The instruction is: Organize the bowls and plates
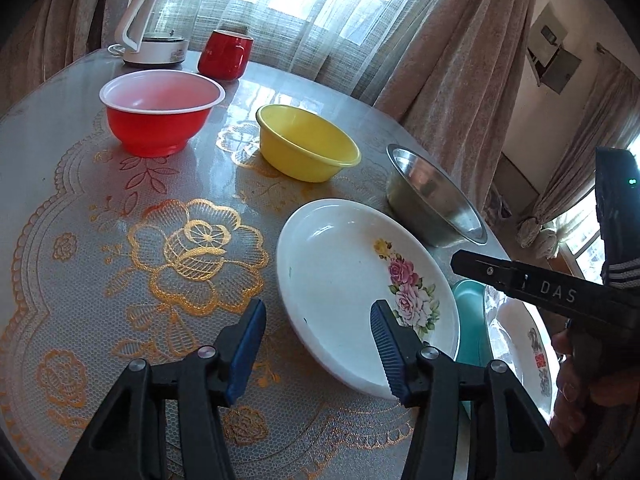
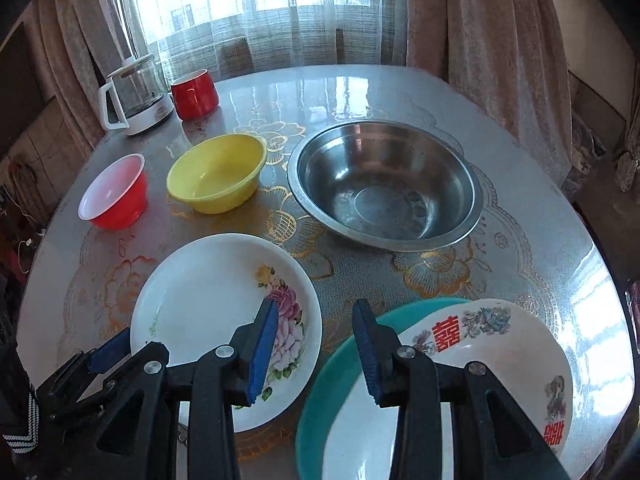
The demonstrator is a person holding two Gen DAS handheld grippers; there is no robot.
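Note:
A white plate with pink roses point(image 1: 352, 276) point(image 2: 216, 304) lies on the table near the front. My left gripper point(image 1: 318, 322) is open and empty, its right finger over that plate's near rim; its blue tip also shows in the right wrist view point(image 2: 110, 350). My right gripper point(image 2: 316, 330) is open and empty, above the gap between the rose plate and a white plate with red characters point(image 2: 492, 360) that rests on a teal plate point(image 2: 340, 364). Behind stand a red bowl point(image 1: 160, 112) point(image 2: 116, 196), a yellow bowl point(image 1: 306, 142) point(image 2: 218, 172) and a steel bowl point(image 1: 434, 196) point(image 2: 384, 184).
A glass kettle point(image 1: 160, 20) point(image 2: 134, 94) and a red mug point(image 1: 226, 54) point(image 2: 195, 93) stand at the table's far left. Curtains and a window run behind the round table point(image 2: 540, 240). The table edge is close on the right.

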